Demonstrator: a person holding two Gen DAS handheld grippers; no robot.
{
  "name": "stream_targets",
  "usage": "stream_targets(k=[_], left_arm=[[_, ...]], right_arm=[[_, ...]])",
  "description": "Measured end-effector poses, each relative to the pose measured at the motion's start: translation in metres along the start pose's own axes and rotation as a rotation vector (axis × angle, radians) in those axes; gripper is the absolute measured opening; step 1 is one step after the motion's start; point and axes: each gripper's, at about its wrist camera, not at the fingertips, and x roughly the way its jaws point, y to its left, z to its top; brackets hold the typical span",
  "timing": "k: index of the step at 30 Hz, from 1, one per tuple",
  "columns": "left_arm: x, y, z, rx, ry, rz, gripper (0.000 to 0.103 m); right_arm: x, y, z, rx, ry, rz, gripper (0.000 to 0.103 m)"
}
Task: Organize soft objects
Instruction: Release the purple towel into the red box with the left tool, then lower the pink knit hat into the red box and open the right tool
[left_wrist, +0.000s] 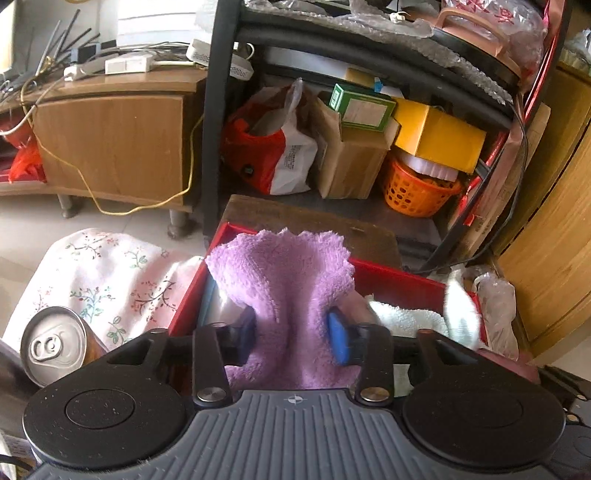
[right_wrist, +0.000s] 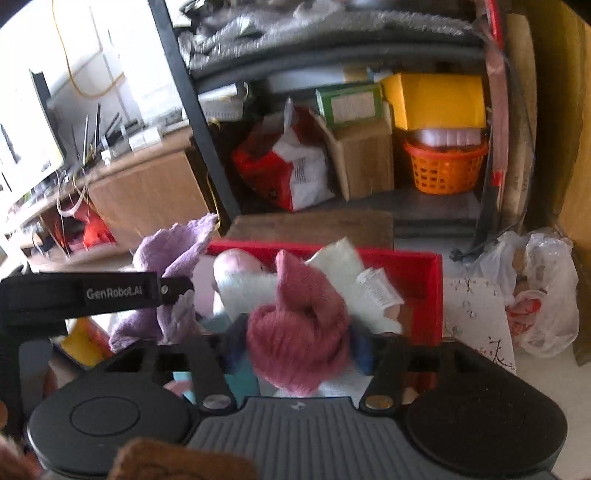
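My left gripper (left_wrist: 291, 332) is shut on a fluffy purple cloth (left_wrist: 288, 273) and holds it over the near left part of a red box (left_wrist: 399, 280). A white towel (left_wrist: 406, 319) lies in the box to the right. My right gripper (right_wrist: 295, 347) is shut on a bunched pink knit cloth (right_wrist: 299, 332) above the same red box (right_wrist: 428, 295). In the right wrist view the box holds white cloths (right_wrist: 243, 291) and a pale tagged item (right_wrist: 376, 291). The purple cloth (right_wrist: 166, 266) and the left gripper's body (right_wrist: 92, 295) show at the left.
A drink can (left_wrist: 55, 347) stands left of the box on a floral cloth (left_wrist: 107, 280). A dark wooden board (left_wrist: 310, 225) lies behind the box. A black shelf rack holds an orange basket (left_wrist: 417, 192), cardboard boxes and bags. Plastic bags (right_wrist: 535, 291) lie at the right.
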Motion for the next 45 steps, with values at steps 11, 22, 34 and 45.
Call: stream_targets(k=[11, 22, 34, 45], left_arm=[[-0.040, -0.001, 0.004, 0.008, -0.065, 0.029, 0.074], [-0.073, -0.008, -0.004, 0.029, -0.059, -0.024, 0.075], [-0.089, -0.004, -0.002, 0.015, -0.074, -0.072, 0.077], [-0.085, 0.018, 0.008, -0.065, -0.085, -0.079, 0.078]], right_arm=[[-0.033, -0.010, 0.008, 0.080, -0.081, -0.014, 0.051], [-0.073, 0.005, -0.060, -0.045, 0.168, -0.012, 0.050], [-0.043, -0.002, -0.094, 0.007, 0.341, 0.018, 0.005], [-0.025, 0.012, 0.000, -0.009, -0.054, -0.045, 0.005]])
